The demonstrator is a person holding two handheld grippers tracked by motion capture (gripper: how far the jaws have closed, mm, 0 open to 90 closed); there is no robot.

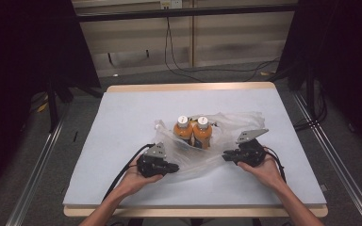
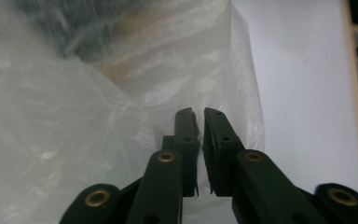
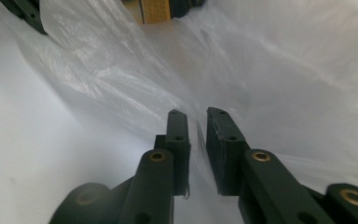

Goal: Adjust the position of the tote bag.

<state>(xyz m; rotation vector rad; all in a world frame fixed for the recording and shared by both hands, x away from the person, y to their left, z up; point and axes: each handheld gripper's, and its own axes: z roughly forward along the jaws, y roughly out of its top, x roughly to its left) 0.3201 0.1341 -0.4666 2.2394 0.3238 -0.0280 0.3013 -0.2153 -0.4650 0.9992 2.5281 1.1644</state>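
Observation:
A clear plastic bag (image 1: 233, 123) lies crumpled in the middle of the table, with two orange bottles (image 1: 183, 130) (image 1: 202, 130) with white caps standing side by side in it. My left gripper (image 1: 175, 167) lies at the bag's near left edge and my right gripper (image 1: 225, 155) at its near right edge, both pointing inward. In the left gripper view the jaws (image 2: 200, 112) stand a narrow slit apart at the bag's film (image 2: 65, 130). In the right gripper view the jaws (image 3: 198, 113) are slightly apart, with a thin edge of film (image 3: 121, 79) loose between them. An orange bottle label (image 3: 156, 9) shows through the film.
The pale blue tabletop (image 1: 122, 122) has a wooden rim and bare room all around the bag. Metal rails run along both sides on the floor. Cables hang against the far wall. The left gripper (image 3: 25, 14) appears at the top left of the right gripper view.

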